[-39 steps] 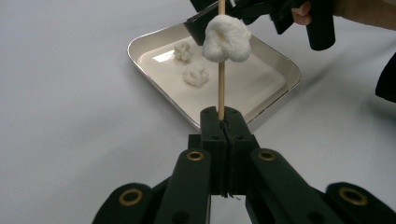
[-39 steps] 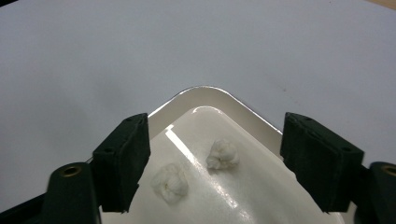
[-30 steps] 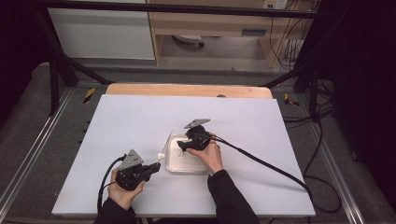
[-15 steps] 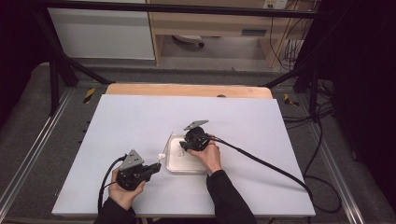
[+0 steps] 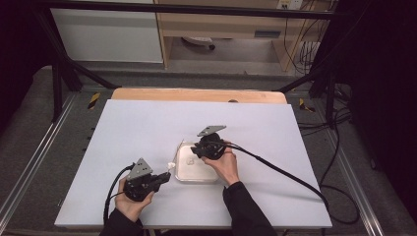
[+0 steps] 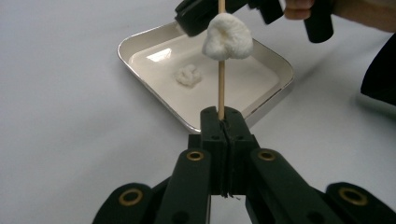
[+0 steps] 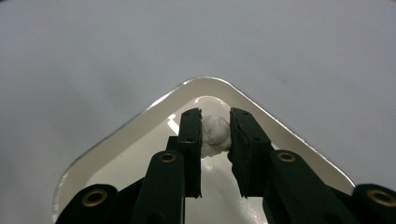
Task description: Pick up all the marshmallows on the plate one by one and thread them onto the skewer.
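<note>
My left gripper (image 6: 224, 116) is shut on the lower end of a thin wooden skewer (image 6: 221, 88) that carries a white marshmallow (image 6: 228, 36) near its top. In the high view this gripper (image 5: 164, 178) sits at the tray's near left corner. A shallow white tray (image 6: 140, 44) lies beyond it with one loose marshmallow (image 6: 188, 74) inside. My right gripper (image 7: 215, 126) hangs over the tray (image 7: 140, 116). Its jaws have just been closing, and both pads now press on another marshmallow (image 7: 215, 135). From above, the right gripper (image 5: 196, 150) is over the tray's far edge (image 5: 196, 176).
The tray rests near the middle of a white board (image 5: 147, 128), which has bare surface on all sides. A wooden tabletop edge (image 5: 196, 94) runs along the far side. The right gripper's black cable (image 5: 285, 174) trails off to the right. Metal rails flank the table.
The right gripper has shifted slightly over the tray and its top plate has tilted. The left gripper and its skewer have stayed in place.
</note>
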